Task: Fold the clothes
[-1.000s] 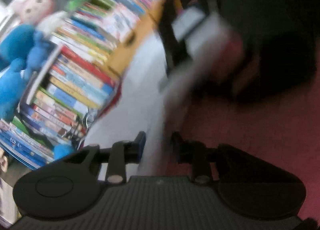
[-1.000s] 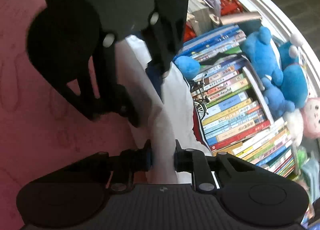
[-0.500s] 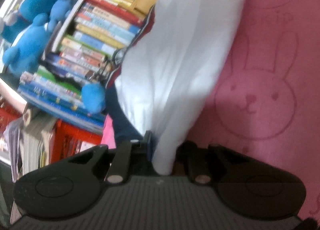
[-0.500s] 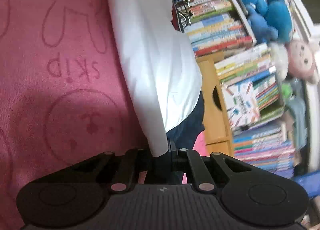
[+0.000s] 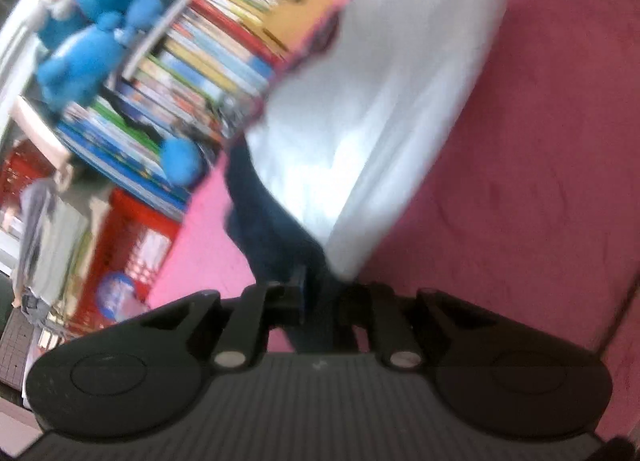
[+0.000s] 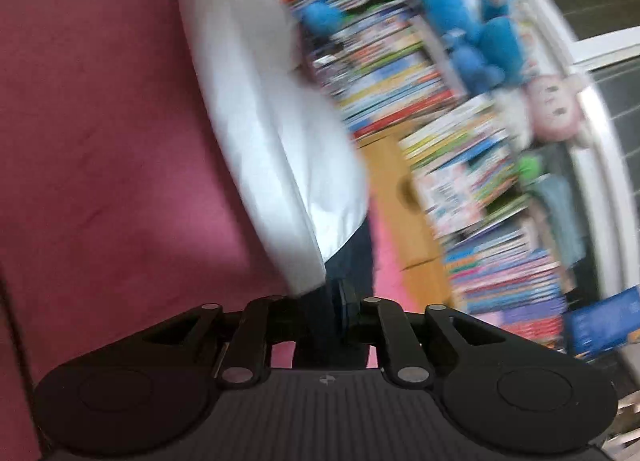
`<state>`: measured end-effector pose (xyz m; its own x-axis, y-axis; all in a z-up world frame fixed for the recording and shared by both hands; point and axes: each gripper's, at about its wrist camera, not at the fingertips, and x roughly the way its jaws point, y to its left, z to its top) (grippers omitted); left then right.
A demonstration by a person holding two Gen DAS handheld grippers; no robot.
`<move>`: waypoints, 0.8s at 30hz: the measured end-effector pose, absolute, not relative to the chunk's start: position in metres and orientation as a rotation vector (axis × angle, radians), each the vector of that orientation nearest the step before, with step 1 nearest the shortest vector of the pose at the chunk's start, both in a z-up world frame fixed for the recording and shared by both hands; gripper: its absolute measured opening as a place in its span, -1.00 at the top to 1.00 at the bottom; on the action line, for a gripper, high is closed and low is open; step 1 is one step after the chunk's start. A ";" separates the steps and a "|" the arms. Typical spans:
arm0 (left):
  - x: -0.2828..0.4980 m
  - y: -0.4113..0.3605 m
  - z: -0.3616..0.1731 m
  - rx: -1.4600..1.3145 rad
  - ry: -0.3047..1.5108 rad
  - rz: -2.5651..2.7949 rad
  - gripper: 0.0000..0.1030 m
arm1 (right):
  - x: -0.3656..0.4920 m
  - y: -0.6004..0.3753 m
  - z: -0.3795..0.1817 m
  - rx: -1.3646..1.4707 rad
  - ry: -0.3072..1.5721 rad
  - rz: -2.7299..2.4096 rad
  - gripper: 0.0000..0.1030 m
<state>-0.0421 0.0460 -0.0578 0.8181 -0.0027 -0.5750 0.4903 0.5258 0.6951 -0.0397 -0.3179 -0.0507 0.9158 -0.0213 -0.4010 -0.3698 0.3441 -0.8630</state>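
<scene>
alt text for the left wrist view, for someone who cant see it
The left tongs are shut on the dark navy part of a white garment, which stretches away over a pink blanket. Blurred behind: stacked books and a blue plush toy.

The black two-finger left gripper (image 5: 320,301) at the lower centre of the frame pinches dark navy cloth of a white-and-navy garment (image 5: 372,109). The garment stretches toward the upper right over a pink blanket (image 5: 540,141). Blurred colourful books (image 5: 192,73) and a blue plush toy (image 5: 84,65) fill the upper left.

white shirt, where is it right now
The white shirt is held between both grippers, left gripper and right gripper, over the pink blanket, bookshelf behind.
</scene>
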 end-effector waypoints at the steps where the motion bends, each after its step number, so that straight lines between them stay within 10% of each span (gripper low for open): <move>1: -0.044 0.048 -0.060 0.980 0.556 -0.305 0.74 | -0.047 -0.321 -0.052 -1.201 0.383 0.235 0.68; 9: -0.056 0.075 -0.054 0.929 0.612 -0.244 0.57 | -0.093 -0.351 -0.057 -1.156 0.487 0.182 0.46; 24: -0.042 0.066 0.043 0.224 0.615 -0.183 0.13 | -0.093 -0.247 0.004 -0.171 0.443 0.213 0.04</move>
<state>-0.0415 0.0664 0.0430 0.8018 -0.1024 -0.5887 0.2352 0.9598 0.1533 -0.0928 -0.2470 0.0038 0.8818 0.1661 -0.4413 -0.2402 0.9636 -0.1172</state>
